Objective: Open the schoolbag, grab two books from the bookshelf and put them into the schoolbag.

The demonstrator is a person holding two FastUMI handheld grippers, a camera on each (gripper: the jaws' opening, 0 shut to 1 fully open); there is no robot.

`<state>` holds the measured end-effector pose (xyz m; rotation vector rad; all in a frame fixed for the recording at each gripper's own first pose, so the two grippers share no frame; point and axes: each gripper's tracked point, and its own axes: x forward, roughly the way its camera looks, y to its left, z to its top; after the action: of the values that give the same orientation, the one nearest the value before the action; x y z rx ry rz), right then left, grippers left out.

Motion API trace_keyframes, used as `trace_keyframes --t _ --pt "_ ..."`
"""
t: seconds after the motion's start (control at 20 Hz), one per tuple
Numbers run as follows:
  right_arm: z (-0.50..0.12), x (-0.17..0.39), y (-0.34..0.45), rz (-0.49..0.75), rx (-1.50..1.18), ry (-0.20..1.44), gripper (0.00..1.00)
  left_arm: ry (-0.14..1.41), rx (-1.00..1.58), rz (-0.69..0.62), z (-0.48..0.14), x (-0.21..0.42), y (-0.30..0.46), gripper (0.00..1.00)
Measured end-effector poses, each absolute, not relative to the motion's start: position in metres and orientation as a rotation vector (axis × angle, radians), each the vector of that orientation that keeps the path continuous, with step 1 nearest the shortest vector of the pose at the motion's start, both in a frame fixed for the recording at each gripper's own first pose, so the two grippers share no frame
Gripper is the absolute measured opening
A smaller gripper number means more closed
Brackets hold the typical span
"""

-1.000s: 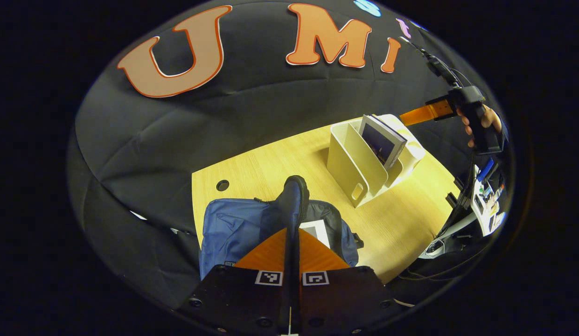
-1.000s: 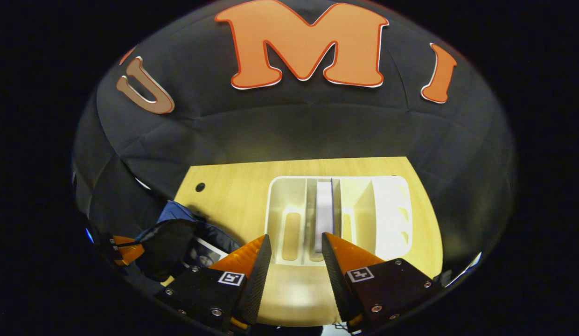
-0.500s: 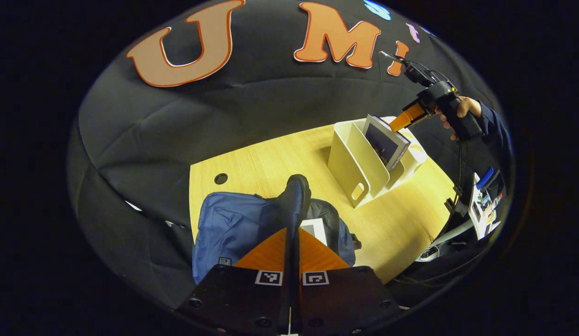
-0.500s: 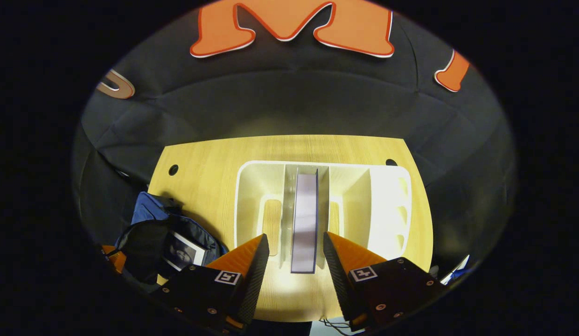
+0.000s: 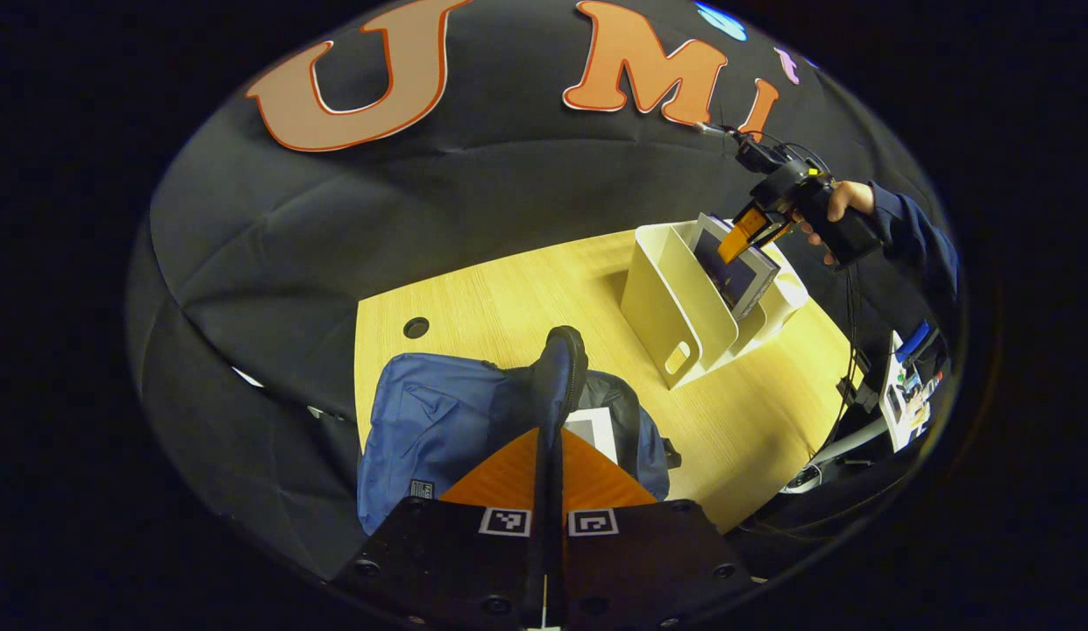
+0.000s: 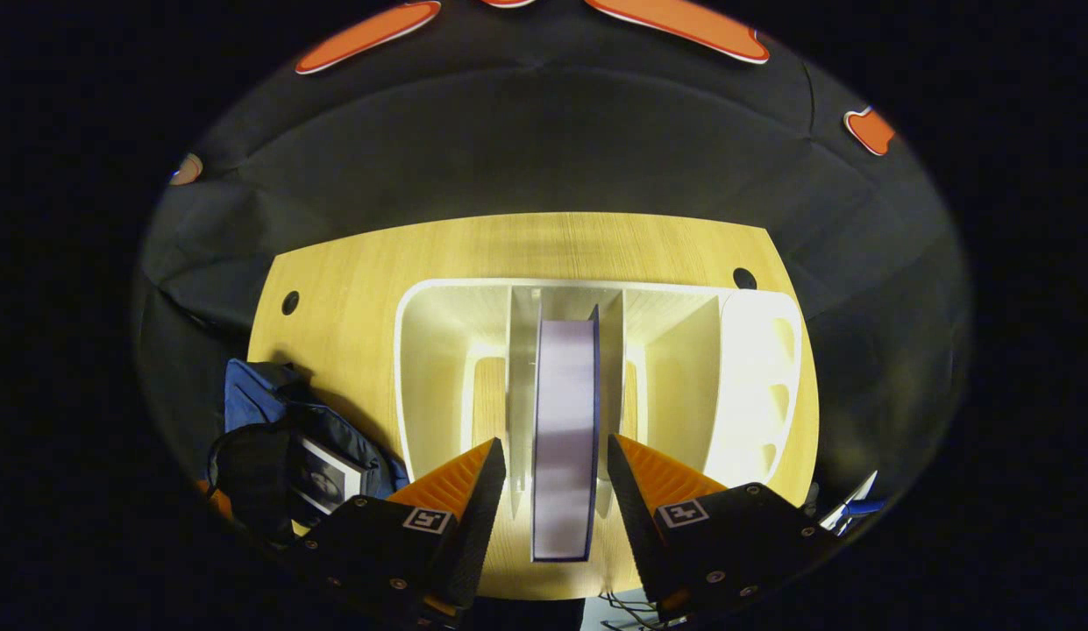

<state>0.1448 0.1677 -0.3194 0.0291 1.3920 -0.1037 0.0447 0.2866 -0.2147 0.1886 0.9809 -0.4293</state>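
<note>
In the left gripper view my left gripper [image 5: 549,434] is shut on the dark flap [image 5: 558,372] of the blue schoolbag [image 5: 434,421] and holds it up. A white-cornered book [image 5: 596,429] lies inside the bag. The white bookshelf [image 5: 675,302] stands to the right with one book [image 5: 743,273] leaning in it. A hand [image 5: 846,203] holds my right gripper [image 5: 738,235] just above that book. In the right gripper view my right gripper [image 6: 554,445] is open, one finger on each side of the book's top edge [image 6: 563,412], in the bookshelf's [image 6: 434,350] middle slot.
The wooden table [image 5: 500,294] has a cable hole [image 5: 416,328] near its back edge and another [image 6: 744,279] behind the shelf. The bag [image 6: 259,399] with the book [image 6: 326,478] in it lies left of the shelf. Cables and a cluttered stand [image 5: 903,386] sit past the table's right edge.
My right gripper has come down from above the shelf until its open fingers straddle the book. My left gripper has kept hold of the bag flap, shifting only slightly.
</note>
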Motion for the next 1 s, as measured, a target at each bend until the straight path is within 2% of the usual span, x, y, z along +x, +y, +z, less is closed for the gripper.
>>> trace_keyframes --t 0.05,0.1,0.2,0.25,0.3,0.5,0.55,0.6,0.65,1.0 --pt "-0.323 0.146 0.168 -0.105 0.026 1.400 0.70 0.984 0.187 -0.427 -0.215 0.045 0.288 0.01" --pt "-0.324 0.146 0.167 -0.109 0.023 1.407 0.69 0.987 0.185 -0.423 -0.216 0.046 0.289 0.01" --pt "-0.327 0.144 0.166 -0.127 0.037 1.420 0.57 0.989 0.183 -0.420 -0.218 0.045 0.290 0.01" --pt "-0.328 0.145 0.166 -0.130 0.051 1.426 0.36 0.990 0.182 -0.421 -0.218 0.045 0.290 0.01" --pt "-0.325 0.142 0.166 -0.132 0.054 1.438 0.39 0.990 0.180 -0.421 -0.218 0.046 0.290 0.01" --pt "-0.319 0.137 0.162 -0.165 0.088 1.458 0.34 0.994 0.175 -0.427 -0.219 0.047 0.286 0.01" --pt "-0.315 0.137 0.160 -0.165 0.108 1.457 0.40 0.993 0.176 -0.430 -0.218 0.046 0.284 0.01" --pt "-0.310 0.138 0.158 -0.162 0.119 1.449 0.39 0.993 0.176 -0.431 -0.218 0.045 0.284 0.01" --pt "-0.303 0.137 0.156 -0.160 0.123 1.440 0.30 0.992 0.175 -0.433 -0.218 0.045 0.284 0.01" --pt "-0.231 0.131 0.152 -0.102 0.150 1.360 0.28 0.987 0.173 -0.449 -0.217 0.042 0.278 0.01"
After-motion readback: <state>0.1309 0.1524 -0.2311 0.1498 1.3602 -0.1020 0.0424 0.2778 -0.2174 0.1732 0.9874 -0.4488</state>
